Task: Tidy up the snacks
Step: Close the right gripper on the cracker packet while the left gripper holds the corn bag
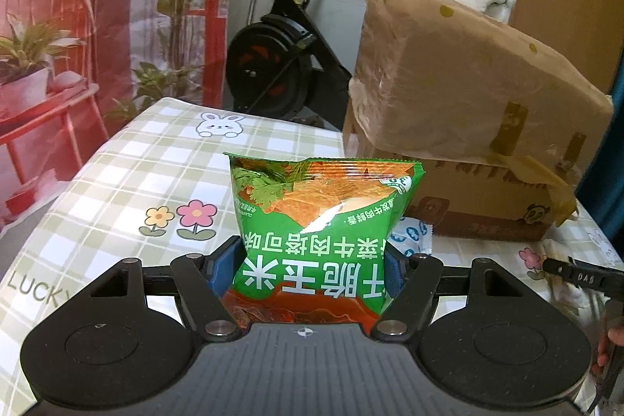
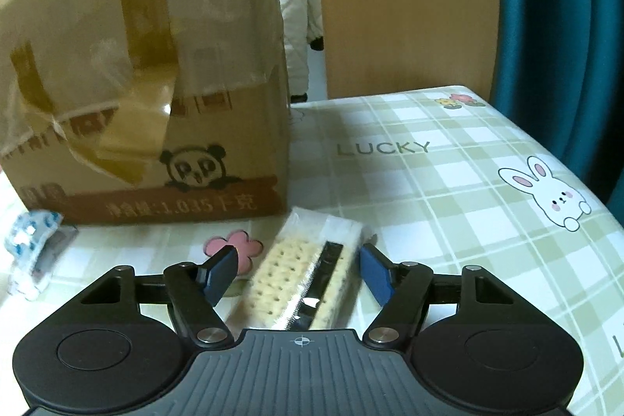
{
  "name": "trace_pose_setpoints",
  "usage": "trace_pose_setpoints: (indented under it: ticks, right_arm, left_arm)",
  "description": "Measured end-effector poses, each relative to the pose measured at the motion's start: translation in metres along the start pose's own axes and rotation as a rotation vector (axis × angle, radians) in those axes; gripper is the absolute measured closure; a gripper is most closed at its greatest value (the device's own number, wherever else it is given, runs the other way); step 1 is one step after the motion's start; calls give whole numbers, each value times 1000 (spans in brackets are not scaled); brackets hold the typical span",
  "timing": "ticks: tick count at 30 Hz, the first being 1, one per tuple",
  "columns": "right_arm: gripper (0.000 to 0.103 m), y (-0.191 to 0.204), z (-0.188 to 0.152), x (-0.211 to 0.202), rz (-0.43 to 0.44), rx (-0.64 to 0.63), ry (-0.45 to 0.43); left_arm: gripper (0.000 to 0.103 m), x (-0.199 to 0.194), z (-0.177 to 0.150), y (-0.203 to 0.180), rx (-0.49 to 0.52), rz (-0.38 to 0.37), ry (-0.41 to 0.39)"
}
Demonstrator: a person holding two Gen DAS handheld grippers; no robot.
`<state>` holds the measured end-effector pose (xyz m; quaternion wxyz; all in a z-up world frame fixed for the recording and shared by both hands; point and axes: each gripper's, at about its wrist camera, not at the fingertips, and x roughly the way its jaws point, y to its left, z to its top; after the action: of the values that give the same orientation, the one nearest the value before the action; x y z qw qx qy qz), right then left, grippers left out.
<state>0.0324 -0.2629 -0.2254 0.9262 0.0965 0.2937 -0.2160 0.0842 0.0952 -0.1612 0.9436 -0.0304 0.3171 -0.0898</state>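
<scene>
On a checked tablecloth (image 1: pixel 117 158) beside a taped cardboard box (image 2: pixel 156 127), we are sorting snacks with both tools at once. We are carrying the green chip bag (image 1: pixel 319 221) in the left gripper (image 1: pixel 318 269), its blue pads clamped on the bag's lower half, angled downward over the table's middle. To the right, we are lowering the right gripper (image 2: pixel 298 269) over a cracker packet (image 2: pixel 308 268) lying near the box's front corner; its jaws are standing apart, one on each side, not yet pressing. The blur is leaving contact uncertain. Next, we judge, comes closing squarely on the packet without crushing the crackers.
</scene>
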Motion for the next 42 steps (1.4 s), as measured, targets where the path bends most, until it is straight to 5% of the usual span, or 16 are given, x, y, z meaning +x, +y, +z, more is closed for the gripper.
trace_pose_setpoints:
  ticks: [9, 22, 35, 42]
  right_arm:
    - [39, 10, -3, 0, 12, -75, 6]
    - [58, 25, -7, -6, 126, -191, -2]
    - [59, 51, -16, -17, 207, -375, -30]
    - [59, 50, -15, -18, 212, -373, -30]
  left_arm:
    - [29, -2, -3, -5, -16, 54, 35]
    - [29, -7, -11, -6, -6, 65, 58]
    - [29, -11, -24, -5, -31, 55, 83]
    - [29, -11, -25, -8, -28, 50, 79]
